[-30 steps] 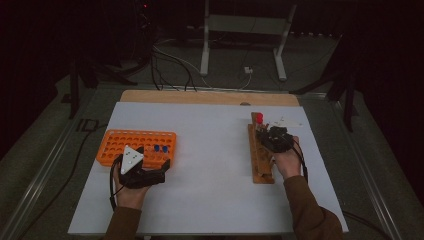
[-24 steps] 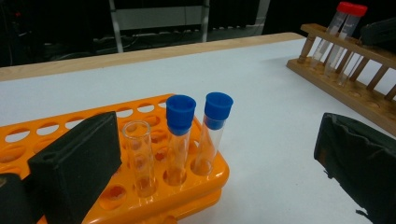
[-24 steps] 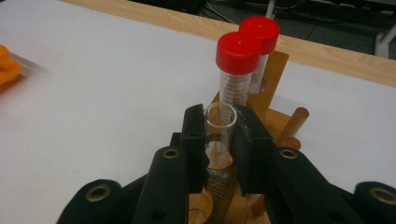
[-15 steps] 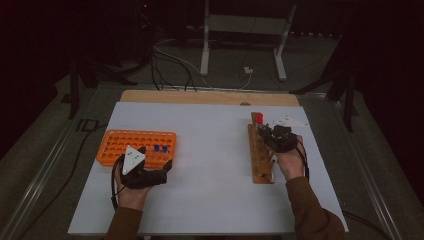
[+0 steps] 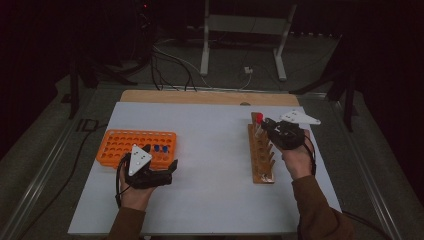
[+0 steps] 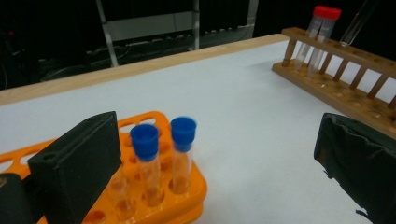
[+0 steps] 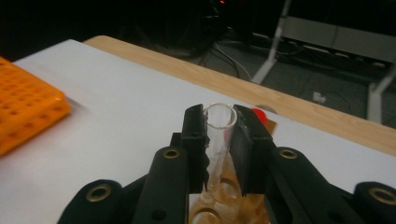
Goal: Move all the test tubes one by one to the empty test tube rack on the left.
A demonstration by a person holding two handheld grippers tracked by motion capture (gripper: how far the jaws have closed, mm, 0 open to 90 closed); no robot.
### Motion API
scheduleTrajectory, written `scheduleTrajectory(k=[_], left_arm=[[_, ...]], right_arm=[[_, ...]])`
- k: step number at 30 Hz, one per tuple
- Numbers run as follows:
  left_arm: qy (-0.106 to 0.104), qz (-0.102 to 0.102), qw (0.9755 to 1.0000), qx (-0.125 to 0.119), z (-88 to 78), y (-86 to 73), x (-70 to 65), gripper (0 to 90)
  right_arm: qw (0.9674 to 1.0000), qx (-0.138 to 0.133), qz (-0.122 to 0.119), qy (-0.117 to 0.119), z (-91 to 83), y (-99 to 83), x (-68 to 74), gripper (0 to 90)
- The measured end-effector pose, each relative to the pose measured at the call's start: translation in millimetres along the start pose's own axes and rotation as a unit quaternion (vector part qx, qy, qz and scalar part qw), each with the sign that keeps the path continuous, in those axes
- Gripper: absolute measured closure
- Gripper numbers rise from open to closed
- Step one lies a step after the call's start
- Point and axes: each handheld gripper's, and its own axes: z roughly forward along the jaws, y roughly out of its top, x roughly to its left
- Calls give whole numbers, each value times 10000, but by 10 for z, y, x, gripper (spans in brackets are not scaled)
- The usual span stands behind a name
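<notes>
From the high view, my right gripper (image 5: 266, 126) sits right of centre over the far end of the wooden rack (image 5: 261, 155), beside a red-capped tube (image 5: 258, 120). My left gripper (image 5: 161, 165) rests lower left, next to the orange rack (image 5: 120, 145).

In the left gripper view its jaws stand wide with nothing between them, and two blue-capped tubes (image 6: 163, 154) stand in the orange rack at lower left.

In the right gripper view, the clear tube (image 7: 217, 140) is uncapped and see-through, centre frame, pinched tight between my jaws just above the wooden rack's holes.
</notes>
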Motion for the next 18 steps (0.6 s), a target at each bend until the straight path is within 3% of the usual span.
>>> scheduleTrajectory(k=[7, 12, 18], left_arm=[[-95, 48, 9999, -66, 56, 59, -101, 13], [-176, 146, 9997, -100, 118, 109, -193, 14], [-253, 243, 9993, -119, 206, 164, -305, 22]], right_arm=[[9992, -31, -201, 347, -8, 28, 202, 768], [9976, -32, -174, 674, 18, 17, 343, 768], [9958, 49, -302, 867, 59, -6, 507, 767]])
